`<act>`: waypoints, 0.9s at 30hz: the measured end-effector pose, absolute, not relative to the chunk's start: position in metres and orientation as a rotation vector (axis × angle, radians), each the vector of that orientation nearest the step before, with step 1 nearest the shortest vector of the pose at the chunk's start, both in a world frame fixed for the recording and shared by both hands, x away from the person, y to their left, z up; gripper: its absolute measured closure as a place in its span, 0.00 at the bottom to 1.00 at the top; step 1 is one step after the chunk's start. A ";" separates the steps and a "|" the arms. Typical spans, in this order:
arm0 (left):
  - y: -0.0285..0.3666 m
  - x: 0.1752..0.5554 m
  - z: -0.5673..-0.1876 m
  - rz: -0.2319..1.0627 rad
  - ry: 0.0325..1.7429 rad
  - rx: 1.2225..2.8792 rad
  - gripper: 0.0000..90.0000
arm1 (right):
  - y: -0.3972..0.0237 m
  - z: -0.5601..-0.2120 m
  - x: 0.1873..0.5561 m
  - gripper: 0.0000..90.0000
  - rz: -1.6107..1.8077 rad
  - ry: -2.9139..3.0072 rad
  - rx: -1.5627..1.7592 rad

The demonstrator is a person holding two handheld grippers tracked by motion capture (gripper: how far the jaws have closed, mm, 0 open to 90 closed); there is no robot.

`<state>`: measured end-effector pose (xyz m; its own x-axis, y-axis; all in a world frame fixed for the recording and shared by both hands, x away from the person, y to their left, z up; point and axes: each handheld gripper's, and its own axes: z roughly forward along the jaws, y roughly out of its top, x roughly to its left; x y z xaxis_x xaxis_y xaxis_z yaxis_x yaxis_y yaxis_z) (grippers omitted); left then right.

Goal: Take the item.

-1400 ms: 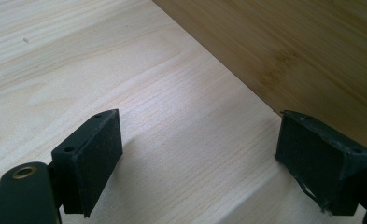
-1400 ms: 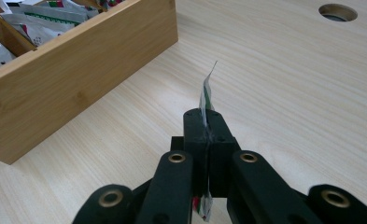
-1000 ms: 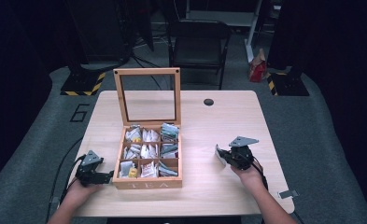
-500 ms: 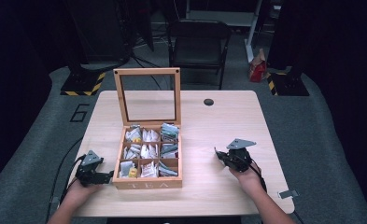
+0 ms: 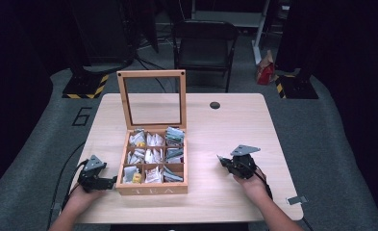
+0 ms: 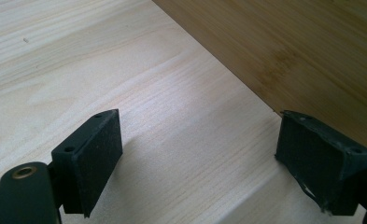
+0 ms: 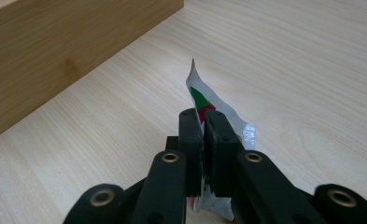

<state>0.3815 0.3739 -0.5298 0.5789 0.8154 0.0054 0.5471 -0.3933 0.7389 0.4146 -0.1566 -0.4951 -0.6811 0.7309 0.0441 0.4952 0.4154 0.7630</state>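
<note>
Your right tongs [image 7: 203,122] pinch a tea sachet [image 7: 201,95] thinly; it may slip. Left tongs [image 6: 197,161] spread, beside the tea box [image 6: 284,42].

The pale blond wooden counter [image 5: 234,130] carries fine straight grain lines and one small round black grommet [image 5: 215,105] near its far edge. The honey-brown wooden tea box [image 5: 151,190] is a warmer, darker tan than the counter, with faint lettering on its near wall; its sachets [image 5: 150,156] are mostly white and silvery, with touches of yellow and green. The right black tool [image 7: 203,122] has brass-coloured rivets, and the thin silver-white foil sachet [image 7: 201,95] in it bears a green patch above a red one. The left black tool [image 6: 197,154] has matt dark pads. The floor [image 5: 331,144] is grey.
</note>
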 end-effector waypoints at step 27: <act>0.374 0.381 -0.530 0.484 1.081 2.099 0.16 | -0.145 -0.495 0.411 0.62 1.166 2.396 1.061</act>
<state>0.3815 0.3739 -0.5298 0.5789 0.8154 0.0051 0.5471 -0.3932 0.7390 0.4112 -0.1452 -0.4952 -0.6944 0.7163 0.0696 0.4968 0.4071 0.7665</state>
